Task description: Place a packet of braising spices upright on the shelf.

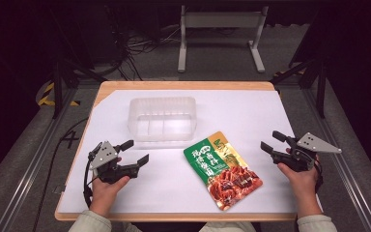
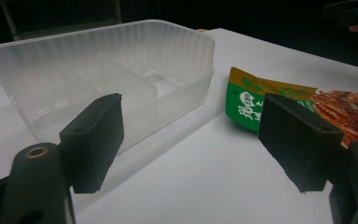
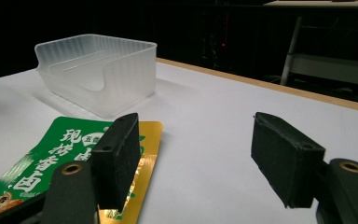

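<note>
High view: snack pouch lies diagonally between both wide-open, empty grippers, left gripper and right gripper; right probably slightly nearer.

Frosted plastic tray — glossy foil pouch

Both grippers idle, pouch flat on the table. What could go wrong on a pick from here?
1. The snack pouch lies flat on the white table, so jaws may slide over it or scrape the surface.
2. The clear container is light-looking; a pouch pushed in could shove it.
3. Its inner dividers may snag the pouch.
The left gripper and right gripper stand open.
</note>
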Demonstrator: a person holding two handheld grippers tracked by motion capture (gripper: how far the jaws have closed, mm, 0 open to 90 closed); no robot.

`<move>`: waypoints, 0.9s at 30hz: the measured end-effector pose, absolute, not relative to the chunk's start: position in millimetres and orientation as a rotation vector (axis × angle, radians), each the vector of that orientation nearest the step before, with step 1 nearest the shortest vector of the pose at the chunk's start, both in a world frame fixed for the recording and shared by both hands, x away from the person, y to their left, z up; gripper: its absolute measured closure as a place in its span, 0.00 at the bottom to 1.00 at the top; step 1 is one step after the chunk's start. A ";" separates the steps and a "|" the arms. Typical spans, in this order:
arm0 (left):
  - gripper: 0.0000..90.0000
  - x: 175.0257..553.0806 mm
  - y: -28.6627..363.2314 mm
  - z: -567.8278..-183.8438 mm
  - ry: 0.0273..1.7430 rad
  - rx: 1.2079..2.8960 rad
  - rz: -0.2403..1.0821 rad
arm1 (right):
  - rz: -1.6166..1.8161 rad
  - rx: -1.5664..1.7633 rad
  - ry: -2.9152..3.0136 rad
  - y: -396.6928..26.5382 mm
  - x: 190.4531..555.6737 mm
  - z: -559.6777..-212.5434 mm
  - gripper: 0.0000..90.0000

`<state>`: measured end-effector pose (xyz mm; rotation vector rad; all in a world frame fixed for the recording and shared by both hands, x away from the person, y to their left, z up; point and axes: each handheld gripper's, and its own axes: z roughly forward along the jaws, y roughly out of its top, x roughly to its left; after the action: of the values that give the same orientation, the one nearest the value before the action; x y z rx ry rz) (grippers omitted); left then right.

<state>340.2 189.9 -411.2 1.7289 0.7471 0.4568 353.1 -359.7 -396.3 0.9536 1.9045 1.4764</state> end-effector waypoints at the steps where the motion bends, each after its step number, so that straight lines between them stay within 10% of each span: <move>1: 0.26 340.8 188.8 -410.8 0.747 1.720 0.452 | 1.474 0.955 1.905 -359.9 353.2 -396.9 0.36; 27: 0.22 356.4 127.1 -393.4 0.627 1.724 0.264 | 1.425 0.990 1.920 -374.0 349.1 -407.6 0.34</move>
<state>356.4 127.1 -393.4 1.7237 0.6270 0.2643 349.1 -374.0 -407.6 0.9898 1.9198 1.4250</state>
